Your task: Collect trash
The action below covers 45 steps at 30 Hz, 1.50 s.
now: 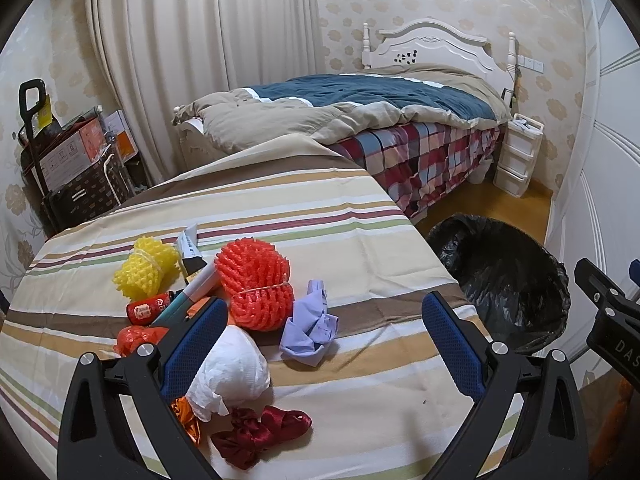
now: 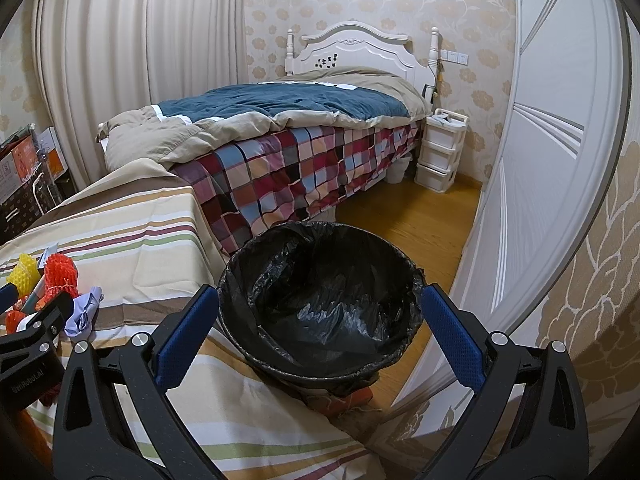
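Note:
Trash lies on the striped tablecloth [image 1: 320, 216]: a white paper wad [image 1: 234, 368], a lilac crumpled paper [image 1: 310, 328], an orange foam net [image 1: 256, 284], a yellow foam net [image 1: 146, 266], a dark red ribbon [image 1: 260, 436], a small red bottle [image 1: 146, 310] and an orange wrapper [image 1: 134, 338]. My left gripper [image 1: 324, 312] is open above the table, its left finger beside the paper wad. A bin with a black bag [image 2: 320, 300] stands right of the table. My right gripper [image 2: 320, 308] is open and empty above the bin.
A bed with a plaid sheet [image 2: 280, 168] stands behind the table. A white drawer unit [image 2: 440, 148] is by the headboard. Boxes and a cart [image 1: 72, 160] stand at the left. A white wardrobe door [image 2: 540, 184] is at the right.

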### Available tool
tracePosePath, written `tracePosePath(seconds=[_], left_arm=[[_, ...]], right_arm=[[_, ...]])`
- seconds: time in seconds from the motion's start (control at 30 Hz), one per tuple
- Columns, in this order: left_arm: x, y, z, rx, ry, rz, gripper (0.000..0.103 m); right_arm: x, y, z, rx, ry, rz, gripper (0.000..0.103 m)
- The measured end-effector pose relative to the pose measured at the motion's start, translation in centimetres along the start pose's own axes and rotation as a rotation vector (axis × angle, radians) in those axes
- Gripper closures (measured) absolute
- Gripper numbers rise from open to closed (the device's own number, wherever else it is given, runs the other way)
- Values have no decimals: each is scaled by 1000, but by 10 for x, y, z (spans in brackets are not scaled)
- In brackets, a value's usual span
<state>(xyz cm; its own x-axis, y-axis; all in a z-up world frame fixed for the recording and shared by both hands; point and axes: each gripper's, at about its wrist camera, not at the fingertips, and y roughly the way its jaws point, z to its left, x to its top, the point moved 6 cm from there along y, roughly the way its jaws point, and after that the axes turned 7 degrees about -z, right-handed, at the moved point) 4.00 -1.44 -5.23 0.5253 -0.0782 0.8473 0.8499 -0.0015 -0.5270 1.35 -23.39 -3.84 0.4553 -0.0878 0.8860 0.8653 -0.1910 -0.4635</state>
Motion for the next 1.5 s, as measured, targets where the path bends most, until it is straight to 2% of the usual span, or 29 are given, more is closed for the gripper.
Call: tracePosePath(seconds=[0.47,0.53,0.6,0.67,0.87,1.23,1.5], left_arm=[[0,-1,2,-9,-4,11,7],[-2,-3,6,-1,-2,23,10],[-4,-3,11,3,-6,43,21],[-6,-5,19,3,-11,65,26],[-12,-21,44,25,-38,57,27],[-45,-50,105,146,-96,78,24],[-66,-56,120,177,-131,105,24]], right_arm=[[-8,5,-8,12,-2,10,4],[-10,3,-8,21,-8,11,4],[-11,-2,-2,29,-15,10,4],[-14,-1,6,43,-22,14,4],[-14,-12,37,100,-44,30,4],[-35,-40,78,209,-110,45,5],[-45,-47,90,259,-128,63,11]])
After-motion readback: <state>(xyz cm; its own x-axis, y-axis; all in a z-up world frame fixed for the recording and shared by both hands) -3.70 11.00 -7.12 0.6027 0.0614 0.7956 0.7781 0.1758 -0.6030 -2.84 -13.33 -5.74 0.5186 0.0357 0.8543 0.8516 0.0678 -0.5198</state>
